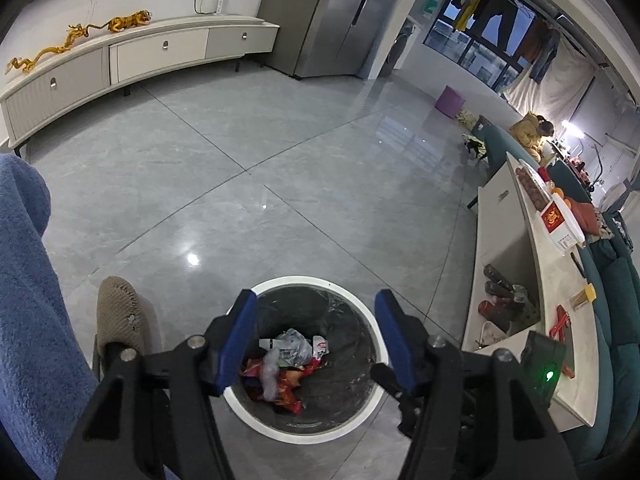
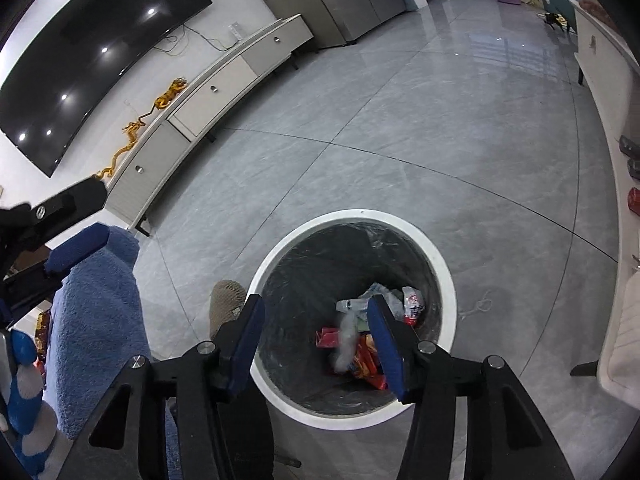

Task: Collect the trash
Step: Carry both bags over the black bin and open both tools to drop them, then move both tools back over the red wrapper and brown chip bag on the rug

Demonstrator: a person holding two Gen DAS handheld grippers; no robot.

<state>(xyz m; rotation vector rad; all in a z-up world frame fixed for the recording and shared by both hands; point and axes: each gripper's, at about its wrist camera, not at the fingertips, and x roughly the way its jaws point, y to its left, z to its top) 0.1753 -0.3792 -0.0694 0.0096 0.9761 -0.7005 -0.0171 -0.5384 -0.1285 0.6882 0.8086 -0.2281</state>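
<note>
Item: round white-rimmed waste bin lined with a dark plastic bag (image 1: 370,312) (image 2: 440,256). Stands on the grey marbled floor tiles (image 1: 240,184) (image 2: 400,140), directly below both tongs.

Contents: loose trash at the bottom of the bin (image 1: 288,364) (image 2: 368,332) — red and orange snack wrappers, crumpled clear plastic, a white packet with red print. A whitish scrap of plastic shows blurred above the heap in the right wrist view; whether it is falling cannot be told.

Left tongs (image 1: 316,338): black arms, blue pads, pointing down into the bin mouth. Pads stand wide apart, nothing between them, nothing touched.

Right tongs (image 2: 316,340): same build, also over the bin, angled down. Pads parted, empty; the right pad overlaps the trash heap in the picture, contact not seen.

Person: blue fleece trouser leg (image 1: 28,280) (image 2: 96,320) at the left of both views; beige knitted slipper (image 1: 120,312) (image 2: 226,300) on the floor just beside the bin's left rim.

Surroundings: long cream media cabinet with round knobs (image 1: 136,56) (image 2: 208,92) against the far wall, golden dragon and tiger figurines (image 1: 80,36) on its top; wall-mounted dark television (image 2: 92,48); steel refrigerator (image 1: 328,16); pale low bench (image 1: 560,280) to the right of the bin, carrying a red-and-white box (image 1: 558,220) and small items.
</note>
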